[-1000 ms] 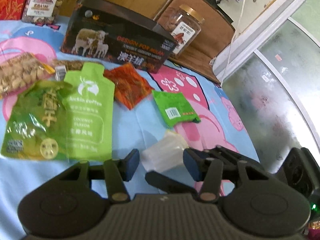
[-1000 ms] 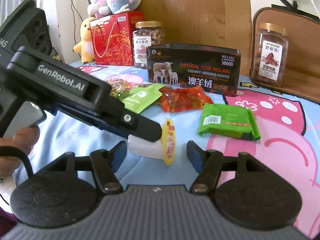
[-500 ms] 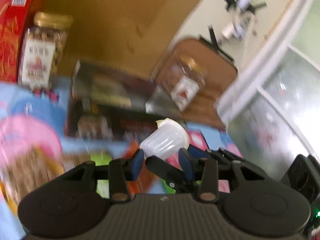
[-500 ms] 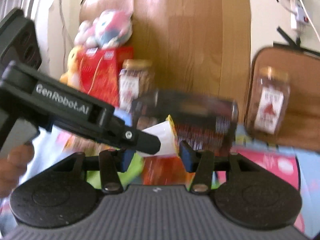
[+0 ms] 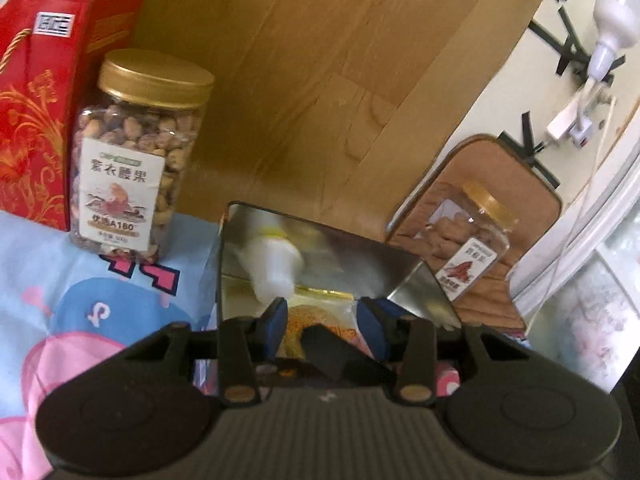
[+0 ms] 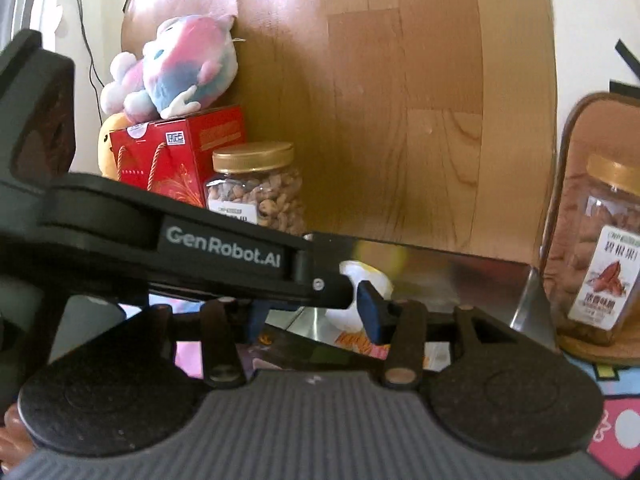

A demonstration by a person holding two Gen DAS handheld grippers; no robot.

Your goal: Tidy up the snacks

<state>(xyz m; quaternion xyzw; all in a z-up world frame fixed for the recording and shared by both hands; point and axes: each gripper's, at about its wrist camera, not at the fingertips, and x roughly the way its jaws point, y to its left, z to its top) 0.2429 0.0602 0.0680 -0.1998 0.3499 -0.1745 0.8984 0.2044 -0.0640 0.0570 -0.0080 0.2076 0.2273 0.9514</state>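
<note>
The jelly cup (image 5: 272, 268) (blurred) is seen over the open box (image 5: 360, 256) at the blanket's far edge, just beyond the left gripper (image 5: 324, 320) — half-open, its jaws just closed further on nothing. The right gripper (image 6: 312, 314) has been narrowing too — its grip cannot be told.

Two gold-lidded snack jars (image 5: 136, 152) (image 5: 468, 248) are standing by, with one red gift box (image 5: 36, 92), one open shiny-lined box (image 5: 320, 264), one plush toy (image 6: 180, 64) and what seems one blurred white cup (image 5: 272, 264) showing.
</note>
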